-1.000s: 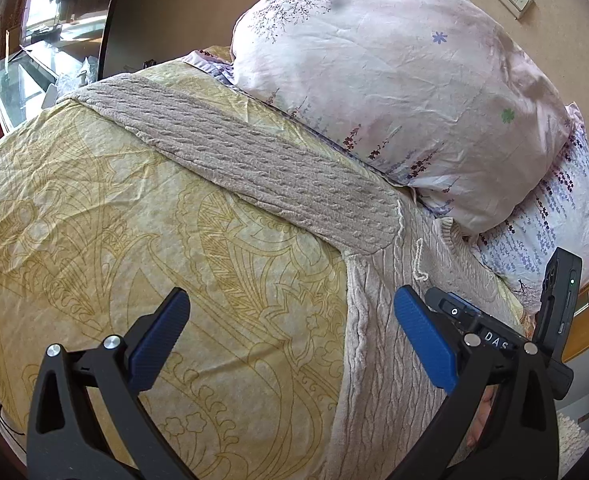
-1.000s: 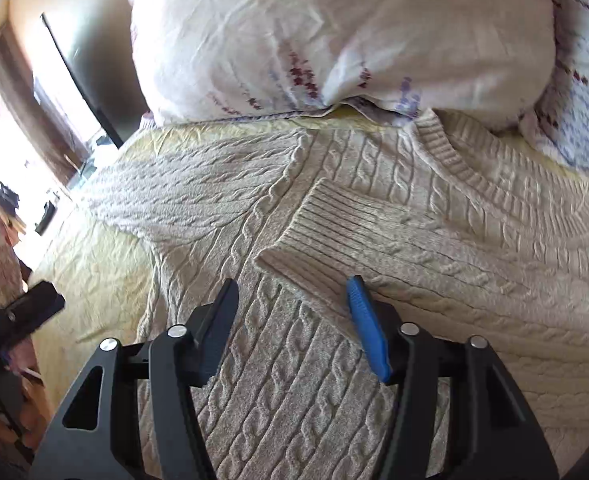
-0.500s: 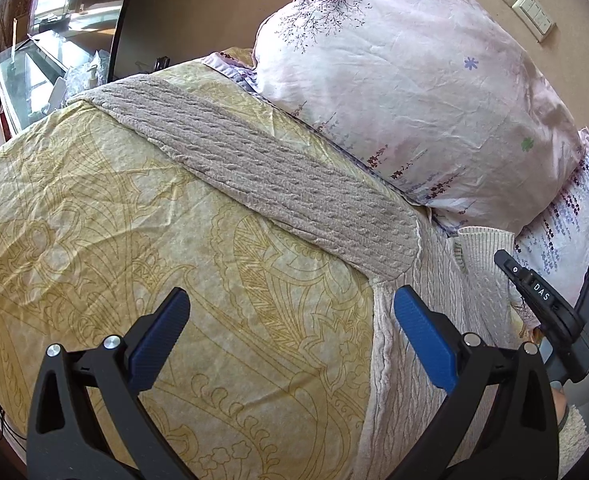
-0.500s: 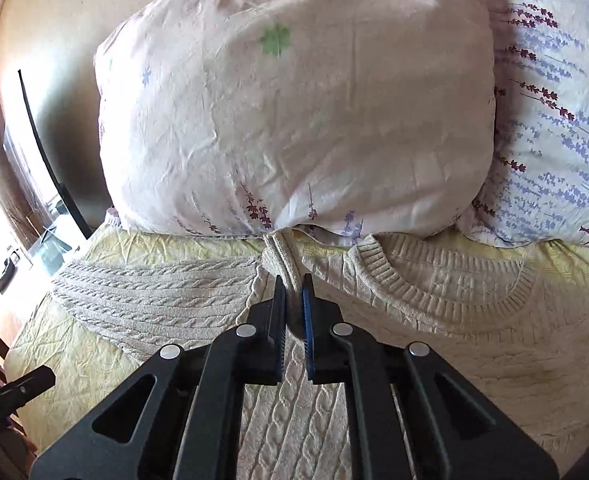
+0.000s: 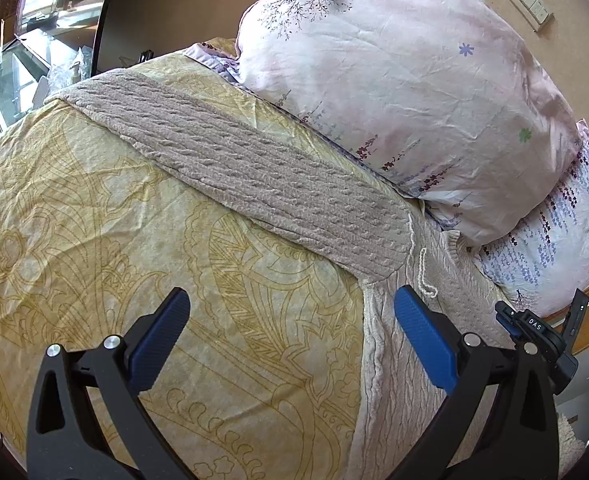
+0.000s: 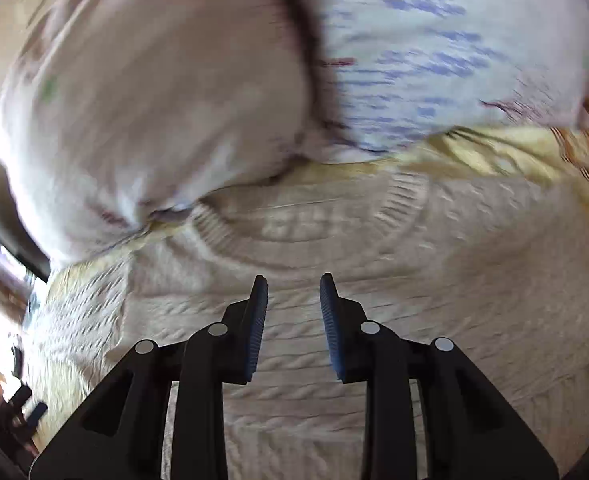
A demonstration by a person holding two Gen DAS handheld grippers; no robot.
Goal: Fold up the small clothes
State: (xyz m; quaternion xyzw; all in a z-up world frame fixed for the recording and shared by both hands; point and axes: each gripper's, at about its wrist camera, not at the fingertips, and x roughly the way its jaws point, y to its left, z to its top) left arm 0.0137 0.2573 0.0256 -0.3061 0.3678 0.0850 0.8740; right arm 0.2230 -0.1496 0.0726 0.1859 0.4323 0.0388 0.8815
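Sweater [image 5: 410, 360] on the bedspread [image 5: 134, 220] sends its sleeve [image 5: 254, 176] left of our spread, empty left gripper [image 5: 290, 340], nearer than our parted, empty right gripper [image 6: 293, 312] over its chest.

Found open yellow bedspread [image 5: 142, 240] ahead of the left gripper [image 5: 290, 340], jaws spread wide, free to pass; crossed further on by the sweater sleeve [image 5: 254, 176] lying flat. Blocked at the back by the pink pillow [image 5: 394, 92] and the lavender pillow [image 6: 434, 52], both pressing against the sweater [image 6: 374, 280] collar; right view blurred
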